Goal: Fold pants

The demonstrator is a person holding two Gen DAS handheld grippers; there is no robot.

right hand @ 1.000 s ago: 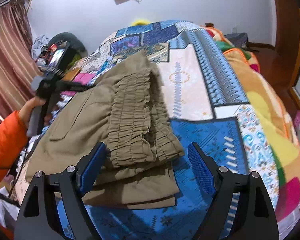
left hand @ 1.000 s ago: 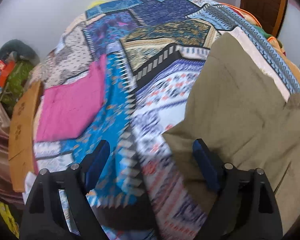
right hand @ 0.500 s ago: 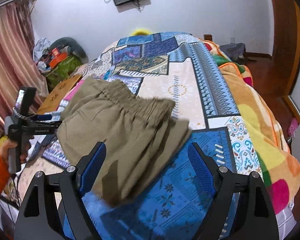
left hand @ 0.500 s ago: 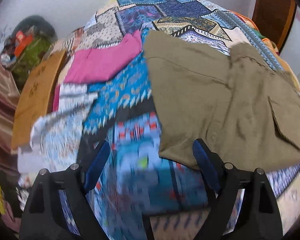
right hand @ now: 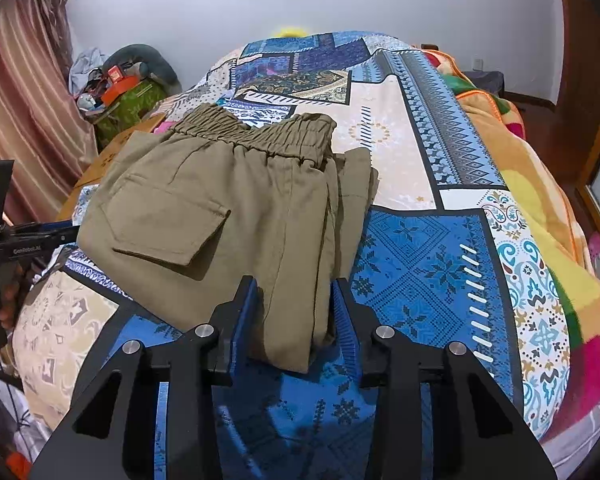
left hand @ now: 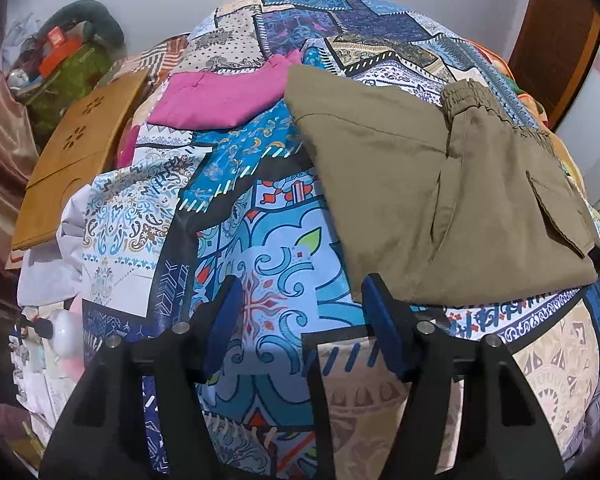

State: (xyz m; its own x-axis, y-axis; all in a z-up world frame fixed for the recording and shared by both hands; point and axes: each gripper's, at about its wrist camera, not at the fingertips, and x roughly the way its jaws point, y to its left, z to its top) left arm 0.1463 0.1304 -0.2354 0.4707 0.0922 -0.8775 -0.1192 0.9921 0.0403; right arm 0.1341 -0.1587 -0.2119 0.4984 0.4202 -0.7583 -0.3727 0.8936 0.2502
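Note:
The olive-green pants (right hand: 220,208) lie folded in a compact stack on the patchwork bedspread (right hand: 420,248), elastic waistband at the far end and a flap pocket on top. They also show in the left wrist view (left hand: 440,184), right of centre. My right gripper (right hand: 294,312) stands partly closed with its jaws on either side of the stack's near corner, the fabric between the blue pads. My left gripper (left hand: 300,324) is open and empty over the bedspread (left hand: 260,272), its right pad just at the pants' near left edge. The left gripper also appears at the left edge of the right wrist view (right hand: 24,236).
A folded pink garment (left hand: 220,96) lies on the bed beyond the pants. A wooden board (left hand: 76,152) leans at the bed's left side, with clutter and a green bag (left hand: 68,68) behind. A curtain (right hand: 20,100) hangs left; a colourful blanket (right hand: 540,200) drapes the right edge.
The pants have been laid down into a flat folded stack. My right gripper has narrowed around the stack's near corner. My left gripper has drawn back toward the bed's near edge, still open.

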